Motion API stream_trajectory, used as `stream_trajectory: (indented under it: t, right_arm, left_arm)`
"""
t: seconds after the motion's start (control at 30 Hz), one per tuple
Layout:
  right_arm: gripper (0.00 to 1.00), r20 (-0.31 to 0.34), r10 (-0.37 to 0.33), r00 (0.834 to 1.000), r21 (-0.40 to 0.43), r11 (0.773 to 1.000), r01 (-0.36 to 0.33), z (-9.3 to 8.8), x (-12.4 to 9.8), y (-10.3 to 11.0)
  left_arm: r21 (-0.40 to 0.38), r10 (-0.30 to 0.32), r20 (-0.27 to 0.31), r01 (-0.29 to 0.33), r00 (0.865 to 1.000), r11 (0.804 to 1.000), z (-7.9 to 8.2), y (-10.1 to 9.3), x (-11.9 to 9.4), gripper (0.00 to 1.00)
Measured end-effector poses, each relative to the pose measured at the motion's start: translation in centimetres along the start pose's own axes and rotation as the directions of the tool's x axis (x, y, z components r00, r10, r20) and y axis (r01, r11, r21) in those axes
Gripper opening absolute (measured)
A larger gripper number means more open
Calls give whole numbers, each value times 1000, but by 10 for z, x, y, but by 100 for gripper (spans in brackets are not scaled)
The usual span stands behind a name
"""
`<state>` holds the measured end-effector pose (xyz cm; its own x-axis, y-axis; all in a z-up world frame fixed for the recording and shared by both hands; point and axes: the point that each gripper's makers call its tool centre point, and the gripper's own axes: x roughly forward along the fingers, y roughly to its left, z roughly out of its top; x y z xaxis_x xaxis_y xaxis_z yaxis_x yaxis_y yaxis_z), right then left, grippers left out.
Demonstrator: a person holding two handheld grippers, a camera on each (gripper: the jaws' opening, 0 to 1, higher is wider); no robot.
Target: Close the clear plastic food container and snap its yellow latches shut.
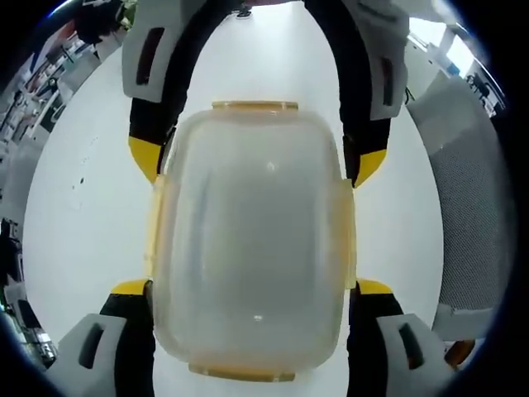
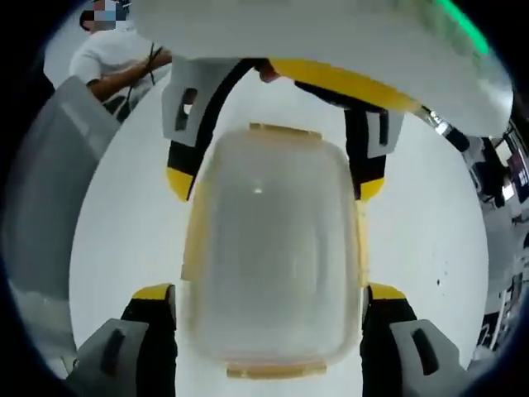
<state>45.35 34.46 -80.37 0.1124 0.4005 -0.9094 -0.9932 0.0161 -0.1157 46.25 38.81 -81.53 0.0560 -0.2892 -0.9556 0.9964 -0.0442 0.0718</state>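
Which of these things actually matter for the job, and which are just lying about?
Part of the job:
clear plastic food container
yellow latches
left gripper
right gripper

Just there:
white table
grey mesh chair
person in a white shirt

Left claw [image 1: 252,285] spread wide; right claw [image 2: 269,289] likewise.

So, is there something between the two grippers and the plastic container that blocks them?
Nothing visible blocks them. The clear container with its yellow latches lies on the white table, directly between the jaws of the left gripper and the right gripper, which face each other from opposite ends.
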Motion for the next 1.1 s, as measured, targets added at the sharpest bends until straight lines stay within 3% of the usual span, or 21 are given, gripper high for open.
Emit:
stream_trajectory:
  t: [0.07, 0.13, 0.33, 0.4, 0.57, 0.67, 0.77, 0.93, 1.03, 1.1]
  right_arm:
    - [93, 1, -4, 1000, 6, 1000, 4, 0, -2, -2]
    - [93, 8, -17, 1000, 7, 1000, 17, 1, -6, -5]
    - [93, 47, -66, 997, 65, 996, 63, -4, -21, -4]
    - [92, 100, -111, 989, 123, 988, 98, -1, -26, -6]
    - [92, 183, -207, 961, 248, 956, 158, 3, -36, -4]
    - [91, 194, -228, 954, 277, 946, 170, 0, -37, 0]
    - [91, 206, -243, 948, 308, 935, 173, -1, -35, 3]
    - [90, 218, -277, 936, 362, 914, 186, 0, -34, 1]
    - [90, 240, -324, 915, 425, 883, 201, 3, -37, -5]
    - [90, 256, -356, 899, 463, 861, 209, 5, -40, -9]
  left_arm:
    - [12, 21, -5, -21, 1000, 1000, -3, 3, -3, 99]
    - [10, 49, 27, -49, 998, 999, 0, 8, -8, 99]
    - [-61, 105, 88, -100, 991, 993, -2, 10, -23, 99]
    - [-119, 117, 135, -101, 984, 988, -1, 5, -28, 99]
    - [-185, 175, 155, -145, 972, 972, -9, -3, -33, 97]
    - [-275, 218, 222, -154, 950, 949, -3, -3, -36, 95]
    - [-318, 256, 245, -172, 935, 932, -4, -1, -40, 94]
    - [-351, 282, 255, -183, 925, 918, -11, -2, -40, 94]
    - [-399, 314, 270, -191, 910, 897, -13, 2, -42, 95]
    - [-452, 336, 305, -175, 891, 875, -11, 3, -43, 95]
